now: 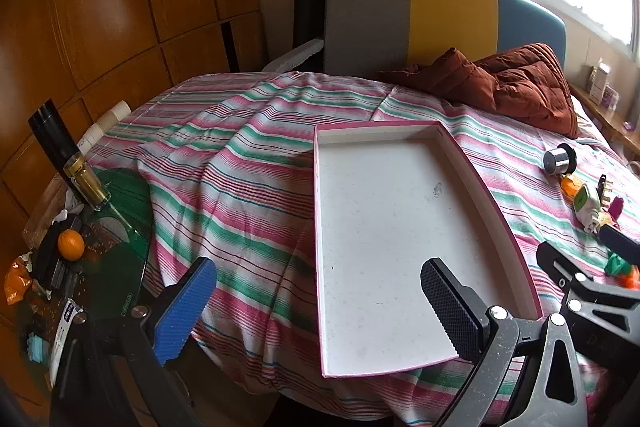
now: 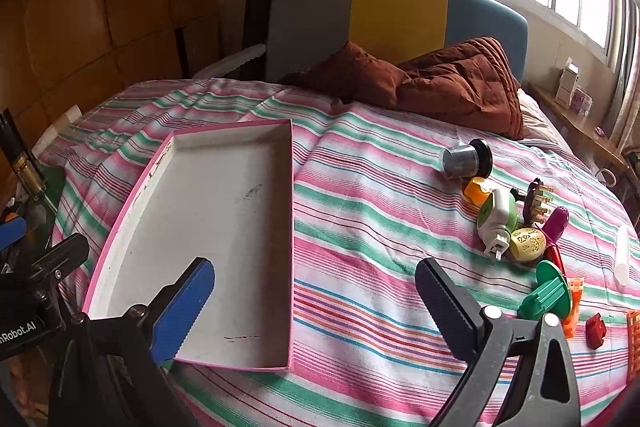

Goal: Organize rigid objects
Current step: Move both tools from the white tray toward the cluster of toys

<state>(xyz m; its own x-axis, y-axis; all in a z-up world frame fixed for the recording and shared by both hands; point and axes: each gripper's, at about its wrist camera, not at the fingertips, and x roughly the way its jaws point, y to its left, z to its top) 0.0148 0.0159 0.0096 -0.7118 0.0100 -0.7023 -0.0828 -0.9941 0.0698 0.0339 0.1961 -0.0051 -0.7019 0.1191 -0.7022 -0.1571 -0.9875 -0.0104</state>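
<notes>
An empty pink-edged white tray (image 1: 400, 227) lies on the striped bed; it also shows in the right wrist view (image 2: 216, 227). A pile of small rigid objects lies to its right: a silver-black cylinder (image 2: 466, 159), a white-green plug device (image 2: 498, 217), a cream carved egg (image 2: 528, 245), a green disc piece (image 2: 546, 297), a red block (image 2: 595, 330). My left gripper (image 1: 320, 311) is open and empty over the tray's near left edge. My right gripper (image 2: 314, 307) is open and empty over the bedspread, between tray and pile.
A brown quilt (image 2: 460, 83) lies at the bed's head by a grey-yellow-blue headboard (image 1: 420, 23). A green glass side table (image 1: 116, 239) at the left holds a bottle (image 1: 86, 183), an orange (image 1: 71, 245) and clutter. A window ledge (image 2: 576, 115) runs along the right.
</notes>
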